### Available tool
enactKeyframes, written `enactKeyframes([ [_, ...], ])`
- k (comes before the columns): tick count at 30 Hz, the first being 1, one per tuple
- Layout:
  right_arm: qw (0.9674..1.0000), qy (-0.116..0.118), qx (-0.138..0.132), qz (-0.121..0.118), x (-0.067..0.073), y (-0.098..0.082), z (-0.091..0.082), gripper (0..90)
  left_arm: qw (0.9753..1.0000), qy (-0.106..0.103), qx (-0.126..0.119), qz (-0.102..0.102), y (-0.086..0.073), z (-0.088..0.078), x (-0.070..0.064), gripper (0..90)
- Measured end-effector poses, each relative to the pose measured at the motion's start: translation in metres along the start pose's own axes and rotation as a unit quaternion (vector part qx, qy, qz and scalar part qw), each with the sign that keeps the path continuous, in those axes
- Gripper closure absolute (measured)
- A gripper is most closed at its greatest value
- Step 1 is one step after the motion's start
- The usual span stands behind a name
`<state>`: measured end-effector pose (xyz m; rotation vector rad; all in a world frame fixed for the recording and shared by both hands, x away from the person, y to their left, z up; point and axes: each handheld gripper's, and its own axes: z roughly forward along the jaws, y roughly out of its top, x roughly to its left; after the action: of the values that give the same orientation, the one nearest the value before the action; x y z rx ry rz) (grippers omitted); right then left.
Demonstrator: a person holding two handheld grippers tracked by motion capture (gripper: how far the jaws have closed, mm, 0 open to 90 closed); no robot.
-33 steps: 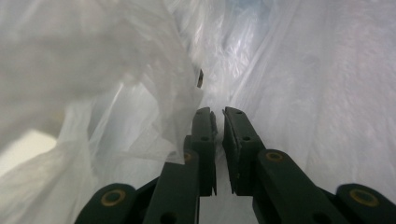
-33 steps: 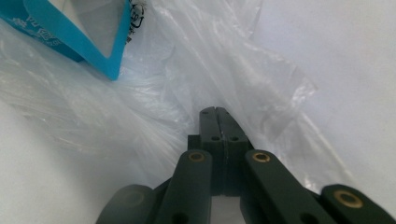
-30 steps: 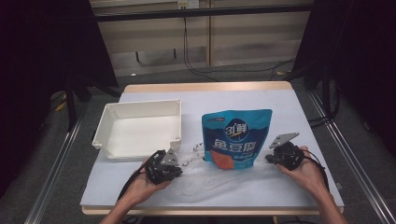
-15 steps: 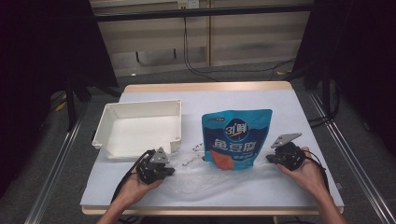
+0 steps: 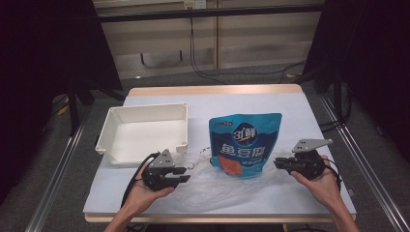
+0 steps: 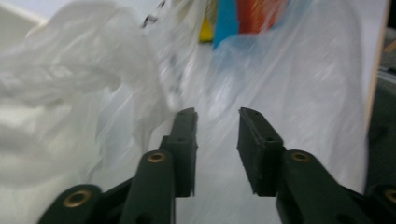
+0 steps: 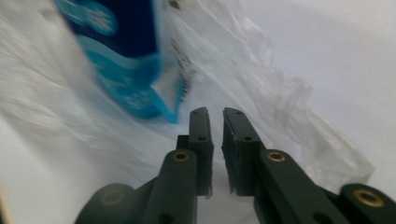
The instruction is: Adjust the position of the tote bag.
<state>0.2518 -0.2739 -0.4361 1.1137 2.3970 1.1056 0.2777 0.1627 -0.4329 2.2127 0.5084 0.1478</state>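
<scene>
The clear plastic bag point(image 5: 212, 181) lay flat and crumpled on the near half of the desk point(image 5: 295, 104), its far part under or around the foot of the blue snack pouch point(image 5: 244, 145), which I could not settle; the film looked very light, limp and slippery, so it would likely sag and slide unless pinched at a bunched edge near the mouth. The left tool point(image 5: 181, 175) sat at the bag's left edge, its jaws just opening, released, nothing between them; the right tool point(image 5: 280, 164) sat just right of the pouch, jaws also just parting, a narrow gap, gripping nothing. A white tray point(image 5: 145, 113) stood far left.
</scene>
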Motion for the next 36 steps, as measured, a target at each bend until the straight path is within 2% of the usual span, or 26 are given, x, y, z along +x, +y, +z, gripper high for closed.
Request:
enactKeyframes([
  [3,0.9999,0.003,-0.015,-0.007,0.012,0.005,-0.006,71.4,0.9998,-0.007,-0.019,0.007,0.009,-0.002,-0.006,58.3],
  [4,0.9997,0.011,-0.02,-0.009,0.017,0.006,-0.008,70.9,0.9997,-0.01,-0.022,0.009,0.012,-0.002,-0.007,56.6],
  [6,0.9993,0.022,-0.024,-0.017,0.027,0.009,-0.009,71.3,0.9994,-0.016,-0.031,0.006,0.019,0.003,-0.01,56.8],
  [8,0.9982,0.047,-0.026,-0.026,0.036,0.012,-0.006,77.4,0.9994,-0.024,-0.026,0.007,0.025,0.008,-0.011,59.2],
  [10,0.9975,0.058,-0.018,-0.035,0.044,0.015,0.0,82.4,0.9989,-0.041,-0.017,0.012,0.029,0.017,-0.012,68.0],
  [11,0.9968,0.07,-0.013,-0.038,0.05,0.016,0.005,84.8,0.9987,-0.048,-0.013,0.008,0.031,0.022,-0.012,70.1],
  [12,0.9964,0.072,-0.01,-0.044,0.054,0.016,0.011,86.6,0.9989,-0.046,-0.006,0.006,0.033,0.028,-0.013,73.2],
  [13,0.9961,0.073,-0.005,-0.048,0.057,0.017,0.016,88.0,0.9988,-0.048,-0.005,0.008,0.036,0.032,-0.014,74.5],
  [14,0.9957,0.077,-0.002,-0.052,0.06,0.018,0.022,88.3,0.9984,-0.054,-0.016,0.004,0.039,0.038,-0.017,75.7],
  [16,0.9951,0.081,0.008,-0.056,0.065,0.019,0.03,89.8,0.998,-0.062,-0.005,0.01,0.045,0.047,-0.021,76.2],
  [17,0.9946,0.083,0.014,-0.06,0.067,0.02,0.036,90.0,0.9979,-0.064,-0.002,0.003,0.047,0.054,-0.022,76.2],
  [18,0.9944,0.083,0.018,-0.063,0.068,0.021,0.039,90.0,0.998,-0.063,0.007,0.003,0.048,0.059,-0.025,76.2],
  [19,0.9941,0.085,0.021,-0.063,0.07,0.021,0.042,90.0,0.9976,-0.069,0.003,0.004,0.048,0.065,-0.026,76.0],
  [20,0.9939,0.084,0.022,-0.067,0.071,0.022,0.044,90.0,0.9972,-0.073,0.016,0.003,0.048,0.073,-0.029,72.4],
  [21,0.9937,0.084,0.026,-0.07,0.072,0.022,0.046,90.0,0.9974,-0.07,0.019,0.002,0.048,0.078,-0.031,72.4],
  [22,0.9933,0.086,0.027,-0.072,0.073,0.021,0.048,90.0,0.9968,-0.074,0.03,0.007,0.047,0.082,-0.033,71.9],
  [23,0.9934,0.084,0.03,-0.072,0.073,0.019,0.05,90.0,0.9963,-0.079,0.032,0.003,0.044,0.086,-0.037,70.9],
  [26,0.9936,0.083,0.04,-0.066,0.071,0.011,0.055,90.0,0.9948,-0.082,0.055,0.024,0.039,0.09,-0.043,66.7],
  [27,0.9936,0.08,0.049,-0.063,0.07,0.007,0.056,90.0,0.9952,-0.082,0.052,0.015,0.037,0.092,-0.045,64.5],
  [29,0.9933,0.078,0.058,-0.062,0.068,0.001,0.057,90.0,0.9954,-0.077,0.054,0.021,0.036,0.095,-0.047,61.9],
  [31,0.9929,0.082,0.063,-0.058,0.067,-0.002,0.056,90.0,0.9947,-0.084,0.055,0.022,0.036,0.098,-0.049,61.9],
  [32,0.9929,0.085,0.064,-0.053,0.067,-0.004,0.056,90.0,0.9951,-0.078,0.057,0.021,0.035,0.098,-0.051,62.0],
  [33,0.9931,0.082,0.066,-0.052,0.068,-0.004,0.056,90.0,0.9939,-0.088,0.059,0.031,0.034,0.101,-0.053,62.5],
  [34,0.9927,0.086,0.064,-0.055,0.069,-0.004,0.056,90.0,0.9931,-0.079,0.078,0.035,0.034,0.101,-0.055,64.4],
  [35,0.9928,0.083,0.065,-0.056,0.069,-0.003,0.055,90.0,0.9932,-0.084,0.073,0.033,0.032,0.104,-0.058,65.3],
  [36,0.993,0.083,0.06,-0.057,0.069,-0.002,0.054,90.0,0.9927,-0.084,0.078,0.036,0.031,0.106,-0.058,68.3],
])
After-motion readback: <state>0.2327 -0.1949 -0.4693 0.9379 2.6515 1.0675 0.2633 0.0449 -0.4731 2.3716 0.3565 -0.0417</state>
